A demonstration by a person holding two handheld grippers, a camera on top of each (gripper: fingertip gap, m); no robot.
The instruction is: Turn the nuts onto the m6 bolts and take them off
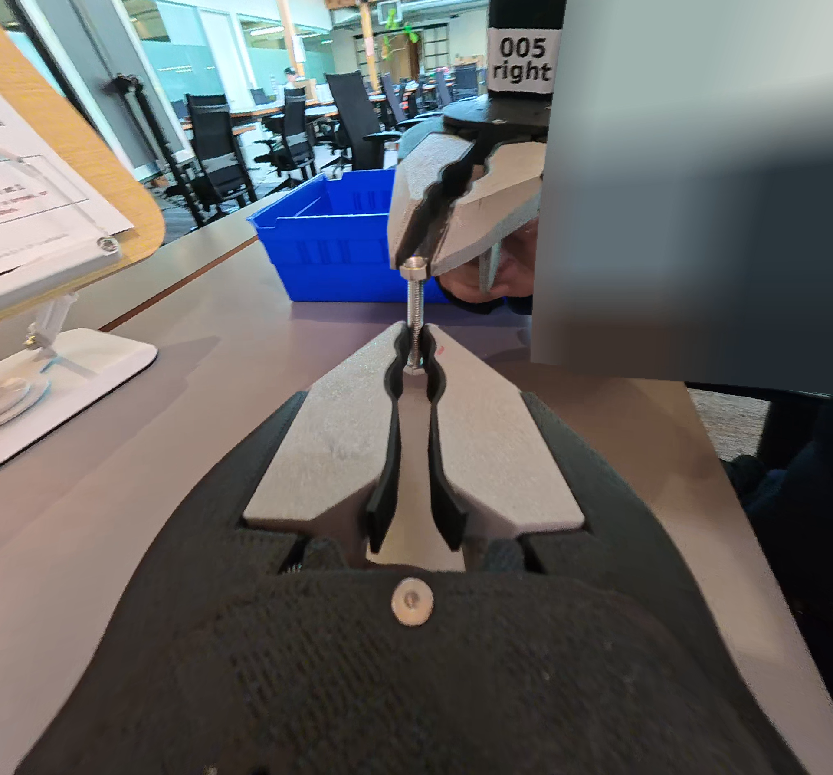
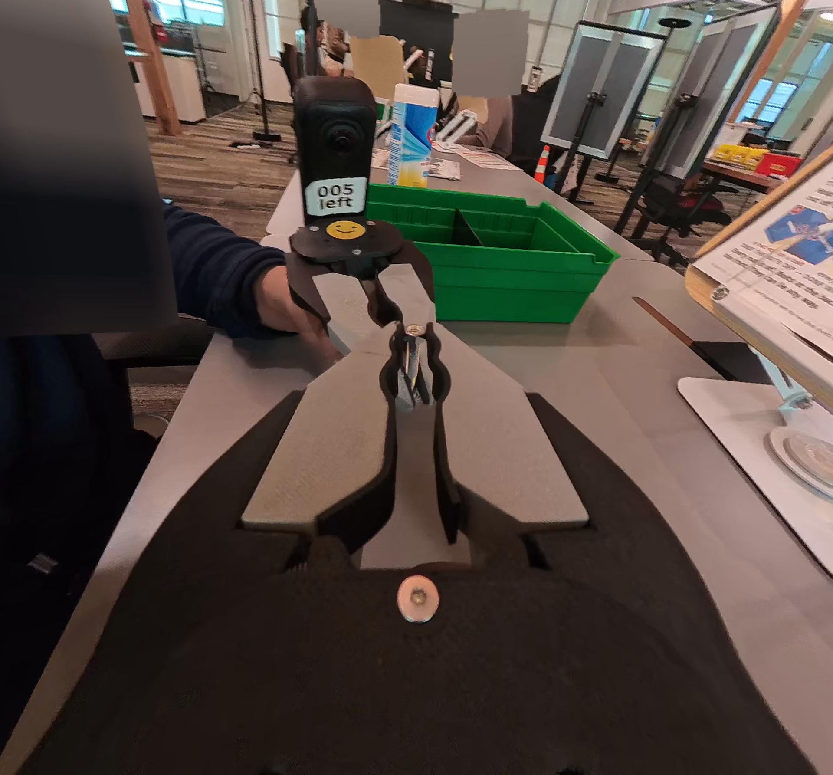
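A silver M6 bolt (image 1: 413, 316) stands upright above the grey table (image 1: 216, 374), with its head down. My left gripper (image 1: 414, 347) is shut on the bolt's lower shaft, just above the head. A silver nut (image 1: 414, 273) sits at the top of the bolt's thread. My right gripper (image 1: 414, 263) comes down from above and is shut on that nut. In the right wrist view the nut (image 2: 414, 329) is pinched between my right gripper's tips (image 2: 414, 333). The bolt shaft (image 2: 412, 368) shows in the gap behind them. The left gripper (image 2: 395, 319) reaches in from the far left.
A blue bin (image 1: 324, 248) stands on the table behind the bolt. A green divided bin (image 2: 496, 275) stands on the far side, with a wipes canister (image 2: 412, 140) behind it. A document stand (image 1: 45, 221) on a white base is beside the work spot. A person's hand (image 2: 288, 311) holds the left gripper. Left and right tips are no more than a few centimetres apart.
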